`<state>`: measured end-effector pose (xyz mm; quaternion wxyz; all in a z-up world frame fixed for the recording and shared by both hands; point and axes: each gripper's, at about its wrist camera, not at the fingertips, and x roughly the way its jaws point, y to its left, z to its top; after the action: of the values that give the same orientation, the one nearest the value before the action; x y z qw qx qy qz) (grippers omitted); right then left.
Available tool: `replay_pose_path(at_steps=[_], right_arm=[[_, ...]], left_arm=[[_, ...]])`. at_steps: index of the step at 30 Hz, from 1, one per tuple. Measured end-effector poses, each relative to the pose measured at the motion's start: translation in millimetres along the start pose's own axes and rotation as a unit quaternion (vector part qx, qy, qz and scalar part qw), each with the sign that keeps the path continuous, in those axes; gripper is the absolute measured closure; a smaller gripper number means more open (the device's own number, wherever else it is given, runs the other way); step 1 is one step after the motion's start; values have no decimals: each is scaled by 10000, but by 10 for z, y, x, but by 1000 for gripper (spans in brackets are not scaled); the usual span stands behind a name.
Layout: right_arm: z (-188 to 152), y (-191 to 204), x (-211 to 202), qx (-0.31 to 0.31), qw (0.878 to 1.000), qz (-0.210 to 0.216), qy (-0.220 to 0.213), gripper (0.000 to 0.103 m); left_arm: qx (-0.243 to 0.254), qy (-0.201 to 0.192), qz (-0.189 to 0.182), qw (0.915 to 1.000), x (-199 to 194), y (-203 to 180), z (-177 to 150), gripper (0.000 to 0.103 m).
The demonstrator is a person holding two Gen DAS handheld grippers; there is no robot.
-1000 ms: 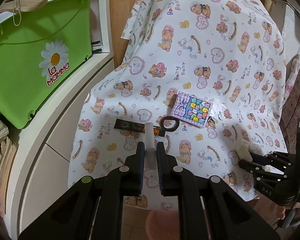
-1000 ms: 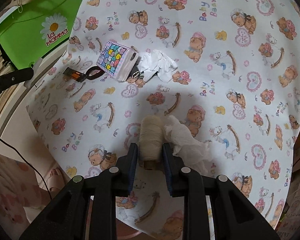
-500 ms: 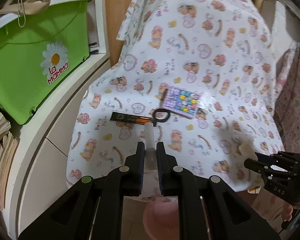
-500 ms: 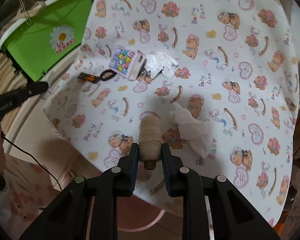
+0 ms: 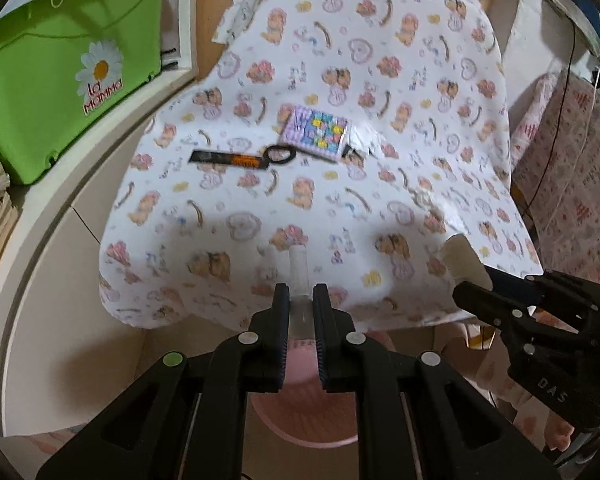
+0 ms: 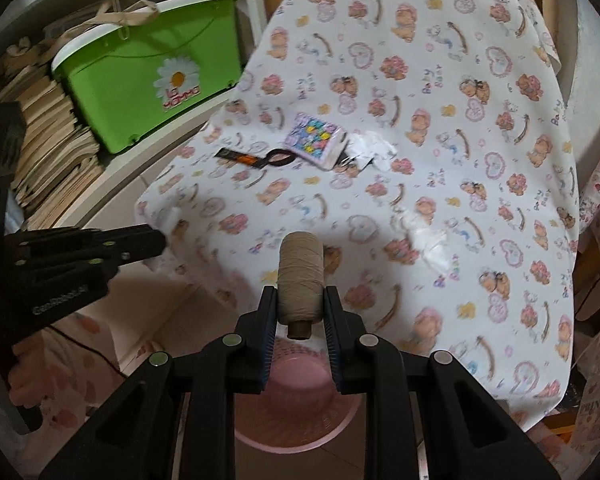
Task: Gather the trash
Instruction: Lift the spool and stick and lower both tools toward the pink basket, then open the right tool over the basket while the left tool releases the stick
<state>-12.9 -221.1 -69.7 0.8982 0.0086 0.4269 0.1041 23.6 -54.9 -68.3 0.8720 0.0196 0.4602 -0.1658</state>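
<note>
My left gripper (image 5: 300,300) is shut on a clear plastic tube (image 5: 299,270), held over the pink basket (image 5: 300,412) below the table's front edge. My right gripper (image 6: 300,300) is shut on a beige thread spool (image 6: 300,276), also above the pink basket (image 6: 296,412). The right gripper shows in the left wrist view (image 5: 472,284), the left gripper in the right wrist view (image 6: 156,240). On the teddy-print cloth (image 5: 360,60) lie crumpled white tissue (image 6: 424,236), more tissue (image 6: 374,148), a colourful pouch (image 5: 316,130) and a black-orange cutter (image 5: 240,158).
A green La Mamma bin (image 5: 68,64) sits on the white shelf at left, with stacked books (image 6: 44,148) beside it. A patterned cloth and cables (image 5: 560,140) hang at right. The table's front edge overhangs the basket.
Both grippers pulled back off the table toward its front edge and now hang over the pink basket, each still holding its item.
</note>
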Motion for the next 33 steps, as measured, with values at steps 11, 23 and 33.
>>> replay_pose_path(at_steps=[11,23,33], right_arm=[[-297,153,511,-230,9927,482,1079,79],[-918,57,1598,210,9653,167,2598,79],[-1370,22,1958,318,9433,77,3304,79]], left_arm=[[-54,1105,-475,9927,500,62,-241,92],[16,2103,214,9774,1252,177,-597,92],[203,3000,337,9531,1703,122,-1091,91]])
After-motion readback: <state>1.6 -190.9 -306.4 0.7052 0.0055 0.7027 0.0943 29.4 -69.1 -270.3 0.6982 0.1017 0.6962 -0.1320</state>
